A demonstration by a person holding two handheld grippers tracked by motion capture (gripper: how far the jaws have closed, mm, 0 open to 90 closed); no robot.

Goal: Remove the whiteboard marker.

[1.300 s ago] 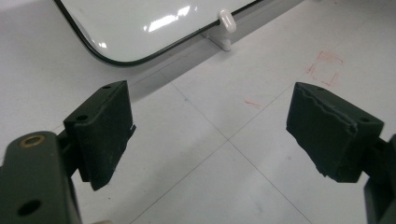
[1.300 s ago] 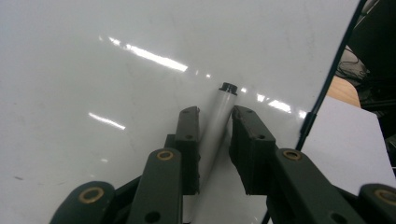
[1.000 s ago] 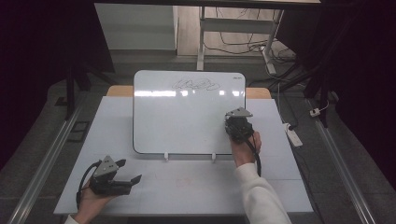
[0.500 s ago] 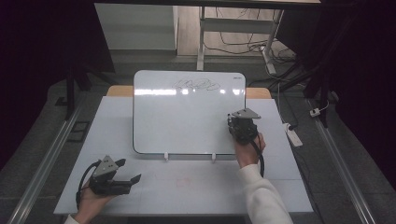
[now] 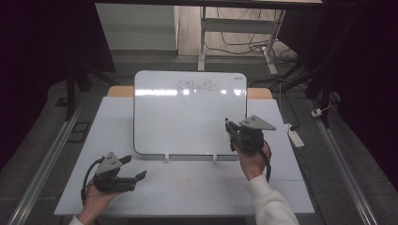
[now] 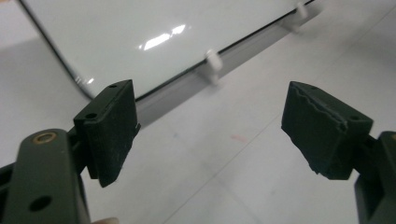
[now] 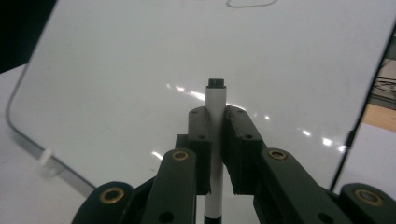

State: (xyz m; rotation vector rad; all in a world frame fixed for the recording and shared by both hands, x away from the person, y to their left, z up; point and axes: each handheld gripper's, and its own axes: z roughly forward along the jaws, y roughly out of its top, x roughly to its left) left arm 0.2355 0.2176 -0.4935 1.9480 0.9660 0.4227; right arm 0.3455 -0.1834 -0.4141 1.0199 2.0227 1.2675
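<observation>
The right claw is clenched on a white marker, tip toward the whiteboard and near its 4 o'clock corner. A scribble at the board's 12 o'clock edge is already drawn (not legible as words); most of the board is bare, so more writing probably remains. The left claw rests released on the tabletop at 7 o'clock.

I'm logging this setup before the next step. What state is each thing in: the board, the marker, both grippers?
Whiteboard: propped tilted on the table, a scribble near its top edge, the rest blank.
Marker: clamped upright between the right gripper's jaws, tip off the board.
Right gripper: shut on the marker.
Left gripper: open, nothing between its jaws, low over the table.
</observation>
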